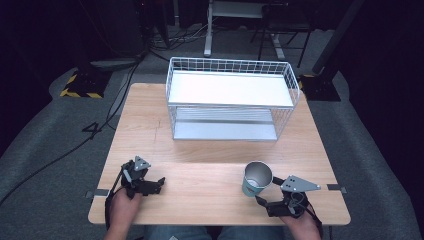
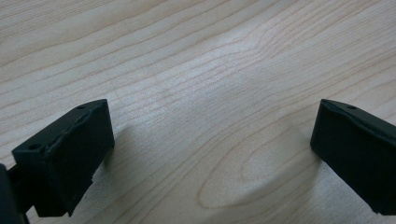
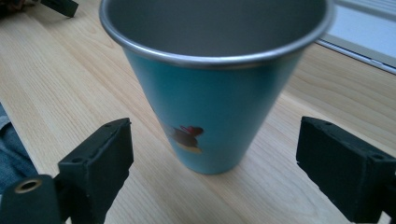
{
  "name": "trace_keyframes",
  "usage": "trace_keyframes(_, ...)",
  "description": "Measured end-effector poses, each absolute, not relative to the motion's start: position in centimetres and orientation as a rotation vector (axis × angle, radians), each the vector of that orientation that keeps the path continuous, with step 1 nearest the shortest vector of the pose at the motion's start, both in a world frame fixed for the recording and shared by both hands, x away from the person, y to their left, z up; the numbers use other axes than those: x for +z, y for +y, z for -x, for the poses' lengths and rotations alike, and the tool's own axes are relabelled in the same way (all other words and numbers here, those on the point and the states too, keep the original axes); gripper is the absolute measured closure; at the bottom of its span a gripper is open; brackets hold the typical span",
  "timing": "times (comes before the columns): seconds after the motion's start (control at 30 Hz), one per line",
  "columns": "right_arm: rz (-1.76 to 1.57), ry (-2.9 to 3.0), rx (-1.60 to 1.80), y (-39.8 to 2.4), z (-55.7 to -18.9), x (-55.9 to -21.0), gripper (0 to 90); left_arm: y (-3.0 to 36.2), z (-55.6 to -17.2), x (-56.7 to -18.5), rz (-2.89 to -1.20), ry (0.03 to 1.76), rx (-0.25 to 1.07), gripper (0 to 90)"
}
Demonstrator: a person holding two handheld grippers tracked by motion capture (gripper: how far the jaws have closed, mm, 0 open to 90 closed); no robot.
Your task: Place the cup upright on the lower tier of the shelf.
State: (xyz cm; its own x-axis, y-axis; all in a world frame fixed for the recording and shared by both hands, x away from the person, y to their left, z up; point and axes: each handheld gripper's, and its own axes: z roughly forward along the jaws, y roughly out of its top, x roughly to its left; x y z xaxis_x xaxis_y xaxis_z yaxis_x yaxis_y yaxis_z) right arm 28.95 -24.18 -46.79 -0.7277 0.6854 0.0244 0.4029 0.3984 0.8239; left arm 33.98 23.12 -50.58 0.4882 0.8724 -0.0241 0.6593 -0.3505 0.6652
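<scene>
Teal metal cup with steel rim (image 1: 256,179) stands upright on the light wooden table (image 1: 200,150), near front right, well short of the white wire two-tier rack (image 1: 231,98). Right gripper (image 3: 212,158) spread wide beside the cup, not touching. Left gripper (image 2: 210,140) spread wide over bare wood.

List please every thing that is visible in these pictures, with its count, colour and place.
table: one, light wood, centre of the high view.
wire shelf rack: one, white, two levels, far half of the table.
cup: one, teal with a metal rim and a small picture, upright, near right part of the table.
floor: grey, around the table.
stands and cables: dark, on the floor beyond the table.
left gripper: one, black, open over bare wood.
right gripper: one, black, open, jaws either side of the cup, not touching.
</scene>
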Motion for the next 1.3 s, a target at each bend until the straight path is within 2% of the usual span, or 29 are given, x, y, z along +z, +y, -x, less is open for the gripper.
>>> trace_keyframes(0.33,-0.966,2.328,1.262,-22.5,-29.8,-47.8,11.8,23.1,-33.9,-50.6,-2.115,1.265,0.453,0.0)
trace_keyframes(0.7,-0.992,2.33,1.283,-21.9,-31.2,-48.9,16.4,23.0,-33.7,-50.6,-2.107,1.288,0.46,0.0)
trace_keyframes(0.77,-0.996,2.342,1.288,-21.8,-31.5,-49.1,21.3,23.0,-33.7,-50.6,-2.103,1.292,0.461,0.0)
trace_keyframes(1.3,-1.009,2.348,1.284,-21.8,-31.6,-48.7,22.4,23.0,-33.6,-50.6,-2.1,1.298,0.464,0.0)
